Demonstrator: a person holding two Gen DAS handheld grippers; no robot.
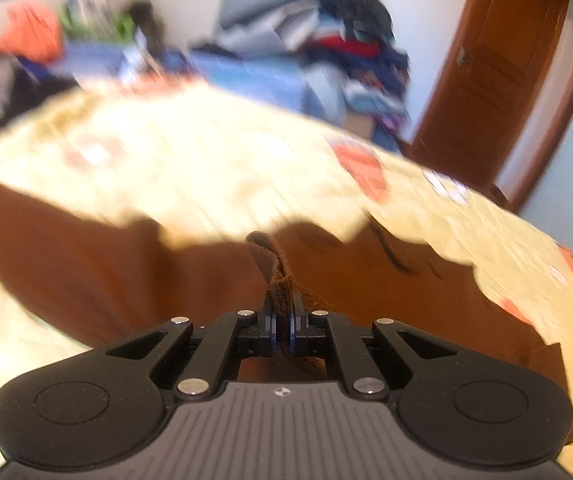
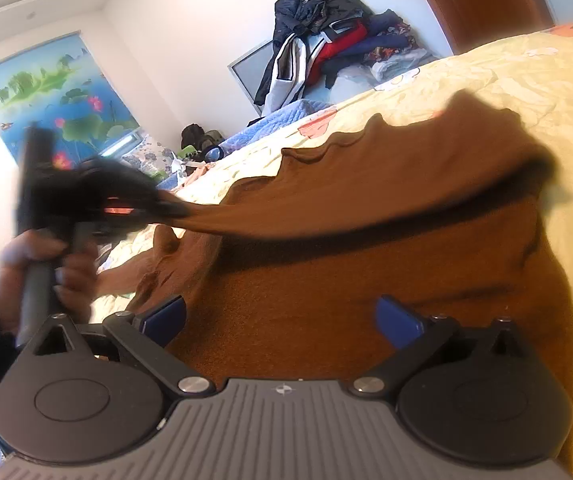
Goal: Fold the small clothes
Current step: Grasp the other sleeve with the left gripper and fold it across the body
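Brown knit garment lies on our pale yellow floral bedspread, one edge lifted off it. Our left gripper has its jaws pinched tight on a fold of that brown cloth. Our right gripper hovers just above the fabric, blue-padded fingers spread wide, holding nothing.

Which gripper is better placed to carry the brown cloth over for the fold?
Left. The left gripper is shut on a lifted edge of the brown garment. The right gripper has its jaws open, holding nothing.
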